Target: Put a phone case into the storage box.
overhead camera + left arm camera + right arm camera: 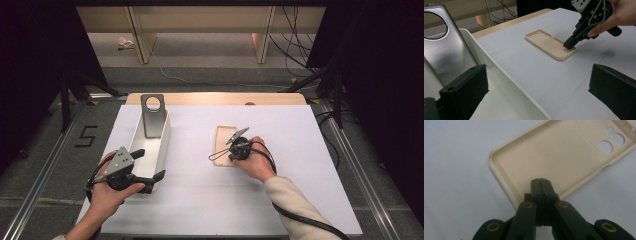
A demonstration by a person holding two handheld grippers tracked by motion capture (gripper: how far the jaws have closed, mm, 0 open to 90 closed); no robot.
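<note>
White sheeting covers your counter [210,200] in the high view, with dark floor and pale shelving beyond it. You can count 1 beige phone case [224,145] lying near the middle, 1 white bin [162,145] at the left, and 1 grey metal plate [152,116] with a round hole standing upright at the bin's far end. Your left gripper [149,169] sits at the bin's near end, its 2 fingers spread wide apart with the bin's near corner between them, though you cannot tell whether they touch it. Your right gripper [231,159] points down at the near end of the case.

From the left gripper view, your 2 fingers [464,92] stand far apart, 1 over the bin [506,82] and 1 over the sheet, gripping nothing. Across the sheet, the right gripper [569,45] rests its tip on the near corner of the case [549,43].

From the right gripper view, your fingers [541,185] are pressed together with nothing between them, set against the inside of the case [554,152], which lies open side up with 2 round camera holes at its far end.
</note>
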